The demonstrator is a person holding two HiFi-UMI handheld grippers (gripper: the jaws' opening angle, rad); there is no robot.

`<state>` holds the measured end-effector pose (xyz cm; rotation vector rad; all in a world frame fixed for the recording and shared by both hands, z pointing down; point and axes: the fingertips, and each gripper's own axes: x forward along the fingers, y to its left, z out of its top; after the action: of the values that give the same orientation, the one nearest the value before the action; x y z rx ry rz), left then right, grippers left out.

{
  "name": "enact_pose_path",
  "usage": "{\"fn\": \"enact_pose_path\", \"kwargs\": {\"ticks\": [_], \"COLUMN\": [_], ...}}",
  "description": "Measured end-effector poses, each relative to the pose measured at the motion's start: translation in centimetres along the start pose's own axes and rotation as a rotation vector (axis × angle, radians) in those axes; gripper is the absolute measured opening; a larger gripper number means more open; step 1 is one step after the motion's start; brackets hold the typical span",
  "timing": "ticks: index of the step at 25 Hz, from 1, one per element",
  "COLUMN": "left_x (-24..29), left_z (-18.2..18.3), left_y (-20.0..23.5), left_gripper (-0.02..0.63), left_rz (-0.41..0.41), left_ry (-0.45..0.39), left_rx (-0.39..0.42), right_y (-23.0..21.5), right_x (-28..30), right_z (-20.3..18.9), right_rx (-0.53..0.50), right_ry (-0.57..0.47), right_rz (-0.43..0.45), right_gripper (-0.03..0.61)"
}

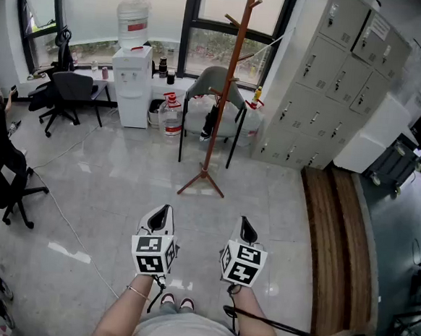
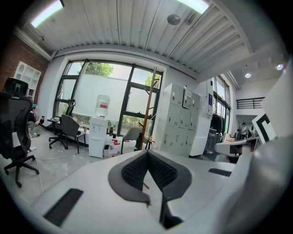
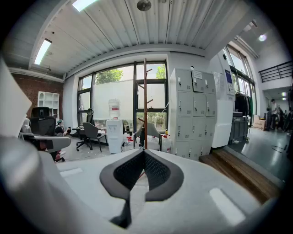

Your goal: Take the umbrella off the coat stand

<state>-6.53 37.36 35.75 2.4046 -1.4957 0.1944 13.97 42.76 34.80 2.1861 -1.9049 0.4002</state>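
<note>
left gripper [image 1: 161, 210] closed, pads meeting at the tips, nothing between them in the left gripper view. right gripper [image 1: 246, 223] the same, shut tight and empty in its own view. both held side by side low over the bare tiled floor [image 1: 115, 185], angled slightly down, pointing roughly toward the coat stand [image 1: 224, 92], well apart from it. the stand is a wooden pole with pegs on a splayed foot, at the far edge of the floor by the window, between the water dispenser [image 1: 132, 85] and the grey lockers [image 1: 326, 78]. umbrella [image 1: 209, 124] looks like the dark folded thing hanging low on the stand, close against the left of the pole, in front of a grey chair [image 1: 216, 78]; which peg carries it is too small to tell. step in hand, by my read: approach only, no reach or grasp begun, umbrella not yet off the stand. next move calls for walking in close, opening one gripper, closing it around the folded body or the handle, then lifting up and off the peg before pulling away. risk: snagging a peg or tipping the light stand.
</note>
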Motion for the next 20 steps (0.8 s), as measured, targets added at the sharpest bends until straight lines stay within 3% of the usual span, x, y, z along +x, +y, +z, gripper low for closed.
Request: {"fn": "enact_pose_path", "kwargs": {"ticks": [12,20], "left_x": [-0.5,0.0], "left_z": [-0.3,0.5], "left_y": [1.5,3.7], "left_gripper": [0.002,0.002], "left_rz": [-0.007,-0.036], "left_ry": [0.002,0.008], "left_rx": [0.008,0.033], "right_y": [1.5,2.9], "right_x": [0.1,0.6], "right_z": [-0.4,0.1], "right_rx": [0.038,0.034], "right_ry": [-0.008,0.008], "right_rz": [0.008,-0.033], "right_gripper": [0.005,0.005]}}
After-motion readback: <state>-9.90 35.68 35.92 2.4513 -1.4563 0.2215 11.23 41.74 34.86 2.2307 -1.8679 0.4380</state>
